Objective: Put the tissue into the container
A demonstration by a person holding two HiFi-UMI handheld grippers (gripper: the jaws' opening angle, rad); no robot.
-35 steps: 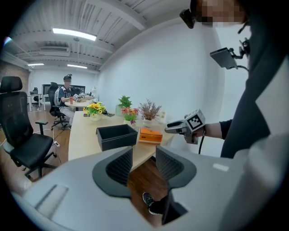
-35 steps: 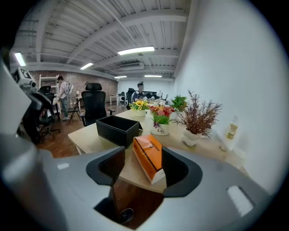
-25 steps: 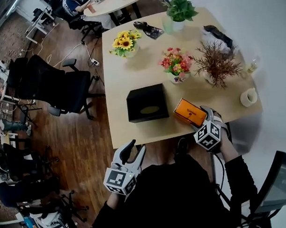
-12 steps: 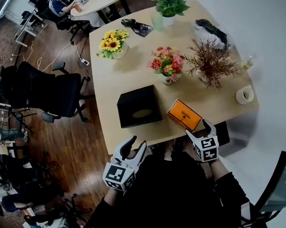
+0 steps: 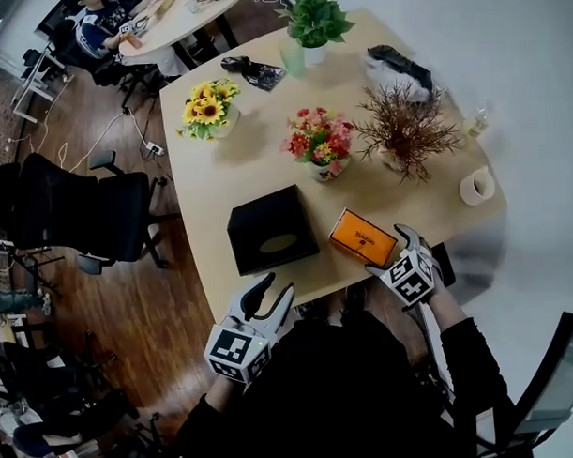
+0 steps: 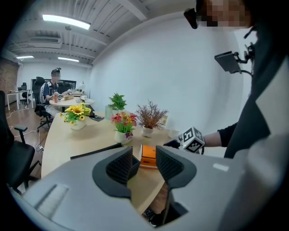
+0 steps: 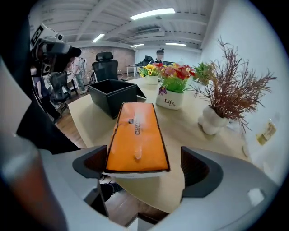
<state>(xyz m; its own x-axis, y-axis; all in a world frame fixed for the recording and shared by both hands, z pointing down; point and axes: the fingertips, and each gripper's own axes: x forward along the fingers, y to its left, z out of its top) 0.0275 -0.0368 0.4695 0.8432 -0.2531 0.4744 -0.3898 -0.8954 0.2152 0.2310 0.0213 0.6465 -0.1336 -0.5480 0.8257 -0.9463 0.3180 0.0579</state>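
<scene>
An orange tissue pack [image 5: 362, 238] lies flat on the light wooden table [image 5: 256, 168], near its front edge and just right of the black open-topped container [image 5: 271, 229]. My right gripper [image 5: 389, 250] sits at the pack's near end with its jaws opening. In the right gripper view the pack [image 7: 137, 135] lies between the pads; the right pad stands clear of it. The container [image 7: 112, 94] is beyond the pack to the left. My left gripper [image 5: 275, 289] hovers off the table's front edge, below the container, open and empty [image 6: 143, 164].
On the table stand a sunflower pot [image 5: 205, 109], a pink flower pot [image 5: 316, 145], a dried brown plant [image 5: 405, 130], a green plant [image 5: 312, 21] and a white roll [image 5: 475, 186]. A black office chair [image 5: 79, 207] stands at the left. A person sits at a far table [image 5: 101, 14].
The right gripper's jaws have spread wider around the pack's near end. The pack keeps its place beside the container. The left gripper has hardly moved.
</scene>
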